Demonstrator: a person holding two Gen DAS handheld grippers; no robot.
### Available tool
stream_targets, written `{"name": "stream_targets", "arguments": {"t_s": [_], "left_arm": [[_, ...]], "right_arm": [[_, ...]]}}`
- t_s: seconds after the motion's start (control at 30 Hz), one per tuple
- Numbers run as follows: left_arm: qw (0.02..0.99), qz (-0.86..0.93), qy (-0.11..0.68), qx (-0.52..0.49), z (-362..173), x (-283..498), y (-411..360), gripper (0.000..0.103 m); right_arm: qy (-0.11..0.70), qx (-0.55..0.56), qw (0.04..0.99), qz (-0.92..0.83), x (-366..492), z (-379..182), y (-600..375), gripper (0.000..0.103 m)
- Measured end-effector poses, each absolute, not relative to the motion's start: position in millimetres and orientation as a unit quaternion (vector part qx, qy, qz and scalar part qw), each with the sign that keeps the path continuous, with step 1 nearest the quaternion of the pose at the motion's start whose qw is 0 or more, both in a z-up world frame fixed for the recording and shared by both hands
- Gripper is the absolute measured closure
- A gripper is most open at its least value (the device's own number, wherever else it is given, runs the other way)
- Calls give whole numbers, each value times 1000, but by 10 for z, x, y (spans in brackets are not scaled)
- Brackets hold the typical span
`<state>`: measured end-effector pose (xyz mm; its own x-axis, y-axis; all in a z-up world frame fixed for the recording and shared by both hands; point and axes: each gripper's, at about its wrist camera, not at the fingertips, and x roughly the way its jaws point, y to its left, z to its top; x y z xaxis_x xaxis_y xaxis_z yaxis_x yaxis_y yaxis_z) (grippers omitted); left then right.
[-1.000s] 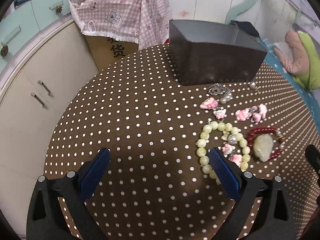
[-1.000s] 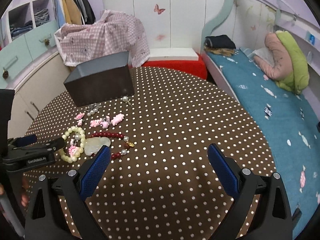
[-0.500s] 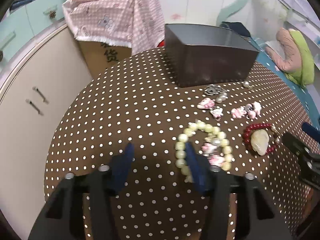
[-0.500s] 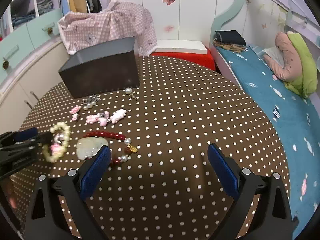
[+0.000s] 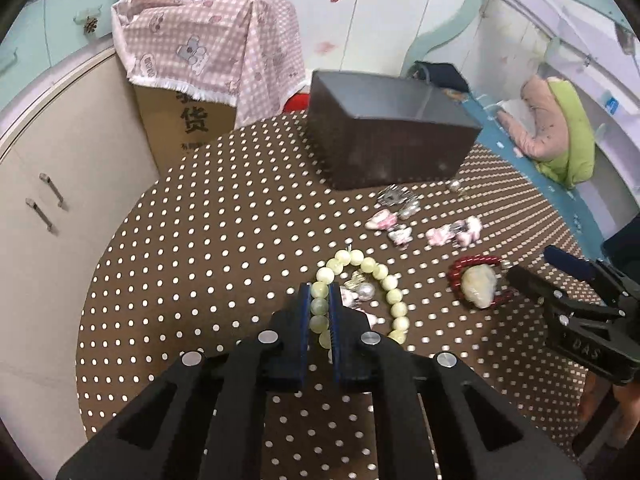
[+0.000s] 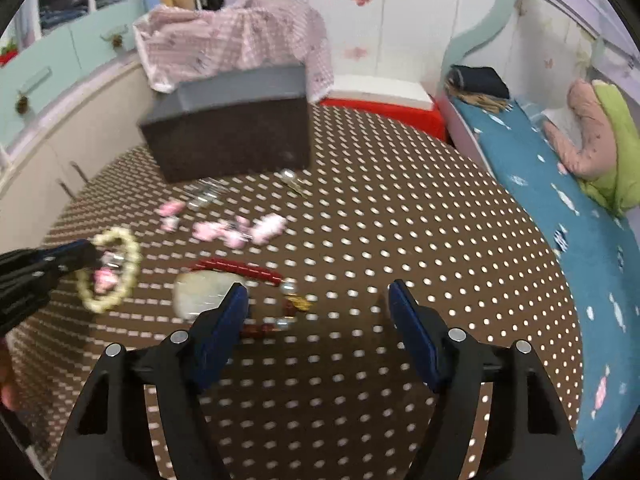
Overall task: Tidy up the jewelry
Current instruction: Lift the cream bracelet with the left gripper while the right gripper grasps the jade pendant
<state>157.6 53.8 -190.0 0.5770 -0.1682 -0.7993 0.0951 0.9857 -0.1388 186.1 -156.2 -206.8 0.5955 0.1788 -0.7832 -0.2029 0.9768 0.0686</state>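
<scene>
Left wrist view: left gripper (image 5: 320, 312), jaws wide apart a second ago beside the pale green bead bracelet (image 5: 362, 292), has now closed them on the bracelet's near-left run of beads; three or four beads show pinched between the blue pads. The rest of the loop hangs free above the dotted bench (image 5: 200, 248), with small charms (image 5: 362, 290) inside it. Dark open box (image 5: 384, 140) stands at the far side, well apart. Pink trinkets (image 5: 452, 234) and a silver piece (image 5: 394, 196) lie between bracelet and box. Red bead bracelet with pale stone (image 5: 478, 282) lies near the right gripper's tips.

Right wrist view (blurred by motion): right gripper (image 6: 318, 300) has drawn its jaws in from a second ago but they remain well apart, holding nothing; the left pad sits over the pale stone's edge. Green bracelet hangs at the left gripper's tip.

Judgement: grasp made; carrying it to the box looks next. Loop may swing or slip.
</scene>
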Motion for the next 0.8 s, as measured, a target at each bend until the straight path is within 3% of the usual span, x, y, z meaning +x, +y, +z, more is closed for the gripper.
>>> {"name": "stream_targets", "arguments": {"t_s": [0.13,0.2,0.37,0.8], "left_arm": [[890,-91,445,-43,-1835,1528,531,95],[890,-95,443,-47,-1826,1477,533,95],[890,-113,439,-55,-1775,1392,592,95],[889,-127,436,-56,-1746,1328,577,95]], "right_arm": [[431,-31,889,151,1827,-2025,-1309,33],[439,-39,883,160,1857,-2068,-1192,49],[452,-47,875,164,1878,-2181,-1083,60],[450,-41,873,180,2029,-2173,-1064,60]]}}
